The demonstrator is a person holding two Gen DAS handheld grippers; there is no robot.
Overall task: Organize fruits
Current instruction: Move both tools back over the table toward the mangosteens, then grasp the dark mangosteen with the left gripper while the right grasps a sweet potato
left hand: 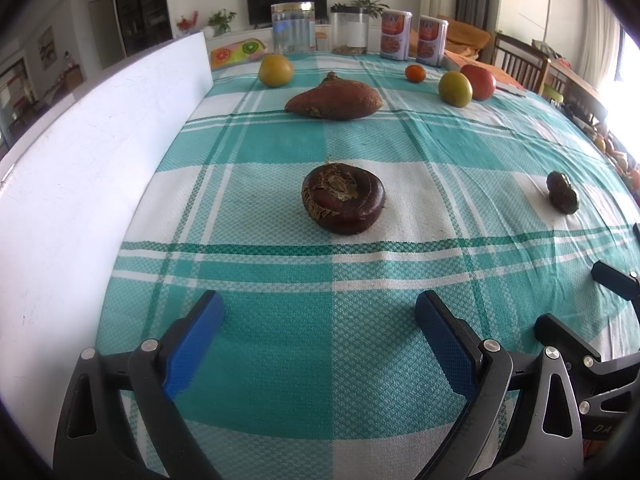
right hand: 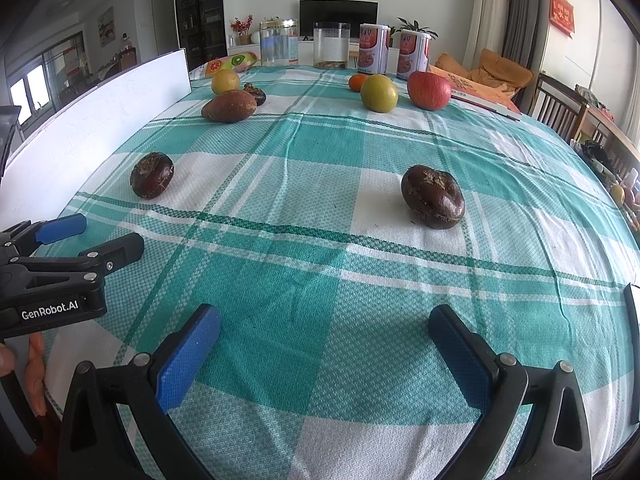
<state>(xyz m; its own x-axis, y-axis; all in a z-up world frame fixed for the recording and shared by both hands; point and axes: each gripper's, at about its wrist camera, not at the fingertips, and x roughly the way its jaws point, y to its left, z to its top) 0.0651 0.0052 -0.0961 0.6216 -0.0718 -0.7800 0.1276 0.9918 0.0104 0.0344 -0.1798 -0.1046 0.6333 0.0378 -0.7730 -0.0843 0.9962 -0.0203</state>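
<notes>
Both grippers, left gripper (left hand: 320, 320) and right gripper (right hand: 324, 332), hover with jaws wide open, empty, each lined up on a water chestnut (left hand: 343, 199) mid-frame, ready to grab.

left gripper (left hand: 320, 332): black frame, blue textured pads, silver screws, "GenRobot.AI" label
right gripper (right hand: 324, 340): black, blue pads

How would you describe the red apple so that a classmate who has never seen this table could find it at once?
Start at the two printed tins standing at the far edge of the checked tablecloth. Just in front of them, on the right, sits the red apple, beside a yellow-green round fruit and a small orange one. It alone in that group is deep red.
</notes>
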